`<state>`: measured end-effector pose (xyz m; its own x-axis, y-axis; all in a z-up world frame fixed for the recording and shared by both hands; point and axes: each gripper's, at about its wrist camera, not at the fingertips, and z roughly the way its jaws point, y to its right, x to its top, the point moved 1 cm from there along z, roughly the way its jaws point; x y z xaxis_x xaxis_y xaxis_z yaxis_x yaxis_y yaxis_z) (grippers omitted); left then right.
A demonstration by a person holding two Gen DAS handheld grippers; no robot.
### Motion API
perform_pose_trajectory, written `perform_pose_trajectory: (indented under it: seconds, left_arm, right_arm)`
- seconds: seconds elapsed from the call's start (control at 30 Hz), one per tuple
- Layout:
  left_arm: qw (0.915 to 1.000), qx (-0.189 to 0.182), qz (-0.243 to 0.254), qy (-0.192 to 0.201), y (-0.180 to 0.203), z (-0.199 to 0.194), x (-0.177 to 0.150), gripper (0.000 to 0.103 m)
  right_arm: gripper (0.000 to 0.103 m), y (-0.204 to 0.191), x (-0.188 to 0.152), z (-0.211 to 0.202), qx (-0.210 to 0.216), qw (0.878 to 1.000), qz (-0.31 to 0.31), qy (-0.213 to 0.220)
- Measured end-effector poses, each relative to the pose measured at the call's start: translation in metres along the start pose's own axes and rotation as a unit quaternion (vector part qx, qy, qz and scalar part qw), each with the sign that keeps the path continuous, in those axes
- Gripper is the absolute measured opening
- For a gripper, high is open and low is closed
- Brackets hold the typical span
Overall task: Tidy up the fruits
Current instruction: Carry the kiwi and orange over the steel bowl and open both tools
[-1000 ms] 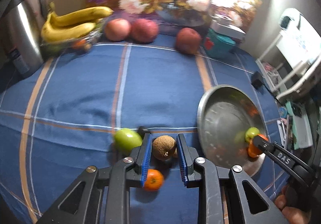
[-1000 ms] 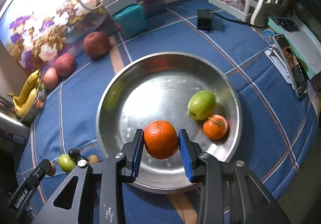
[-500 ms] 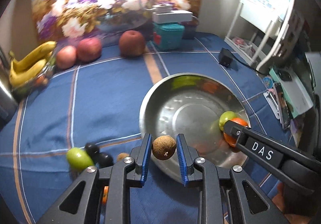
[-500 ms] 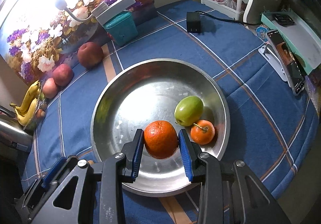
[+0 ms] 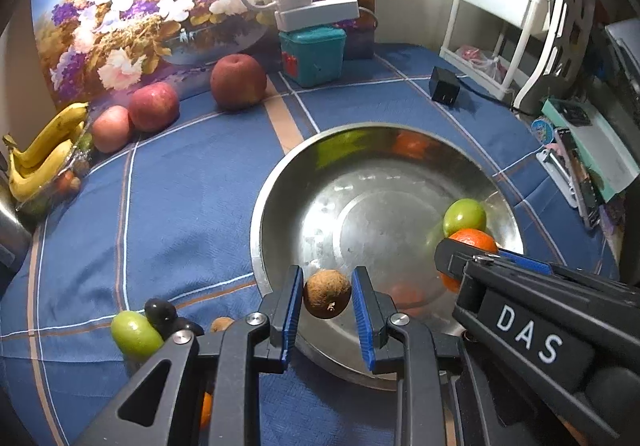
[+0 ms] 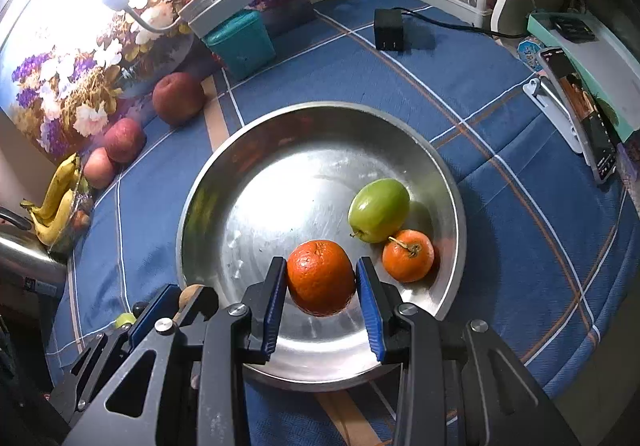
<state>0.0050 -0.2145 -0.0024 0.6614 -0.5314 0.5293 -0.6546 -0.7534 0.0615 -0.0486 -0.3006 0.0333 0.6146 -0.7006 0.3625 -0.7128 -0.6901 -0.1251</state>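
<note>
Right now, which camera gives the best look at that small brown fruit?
The left wrist view: the small brown fruit sits centred and whole between that gripper's blue pads, over the metal bowl rim. The right wrist view shows only a sliver behind the other gripper's dark frame.

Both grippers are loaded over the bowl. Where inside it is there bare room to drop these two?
The steel bowl is bare across its centre, far side and left wall. Its right side is crowded: green fruit touching the small stemmed orange. Outside the bowl, the cloth by its left rim is bare.
</note>
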Motion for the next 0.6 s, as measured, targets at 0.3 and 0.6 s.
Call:
perform_pose_trajectory:
  seconds: [0.3, 0.6]
  left_arm:
    - [0.9998, -0.007, -0.013, -0.011, -0.004, 0.006, -0.003, 0.027]
    - [0.9998, -0.007, -0.013, -0.016, -0.004, 0.007, -0.004, 0.028]
  right_arm:
    - [0.037, -0.004, -0.005, 0.013, -0.009, 1.000, -0.007, -0.023]
    - [0.038, -0.006, -0.008, 0.019, -0.014, 0.999, -0.011, -0.033]
